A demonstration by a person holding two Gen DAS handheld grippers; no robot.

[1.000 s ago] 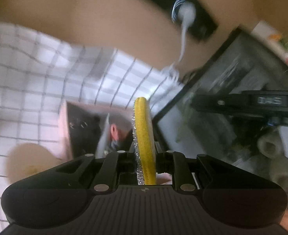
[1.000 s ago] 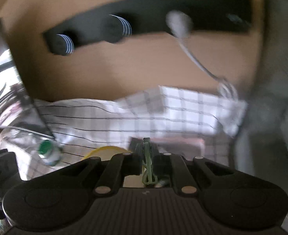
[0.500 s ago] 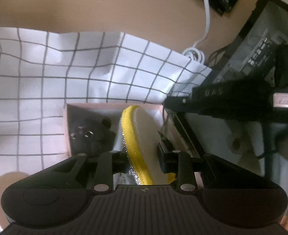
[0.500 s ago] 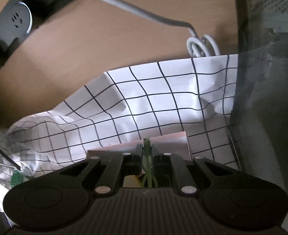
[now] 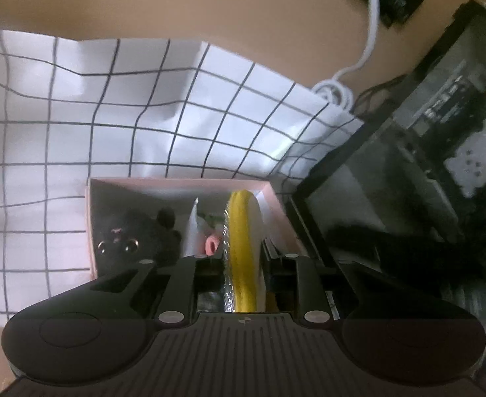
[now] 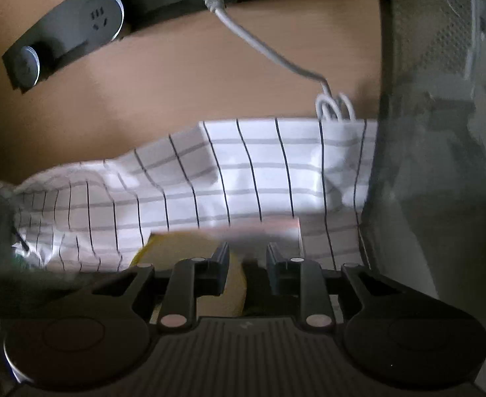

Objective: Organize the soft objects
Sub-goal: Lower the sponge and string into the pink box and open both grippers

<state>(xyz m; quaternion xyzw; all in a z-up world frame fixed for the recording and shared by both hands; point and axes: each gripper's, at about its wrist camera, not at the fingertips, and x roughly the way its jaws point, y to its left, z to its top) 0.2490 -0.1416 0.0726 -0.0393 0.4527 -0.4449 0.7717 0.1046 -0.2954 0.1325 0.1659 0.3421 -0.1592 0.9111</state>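
Holding the sponge (image 5: 243, 248) on edge in my left gripper (image 5: 243, 261), I have it over the right side of the pink box (image 5: 177, 183), I think because a thin upright disc slips more easily into the gap beside what is already packed there. Its jaws are clamped on the yellow rim, with the silver scrub face turned left. My right gripper (image 6: 244, 261) has its jaws apart with nothing between them; the sponge shows pale just behind its left finger. Further in, the box holds a black plush (image 5: 134, 235) on the left and something white and pink in the middle. Beyond lie the checked cloth (image 5: 110, 106), the bare desk (image 5: 177, 3), a coiled white cable (image 5: 335, 91) and a power strip (image 6: 77, 29).
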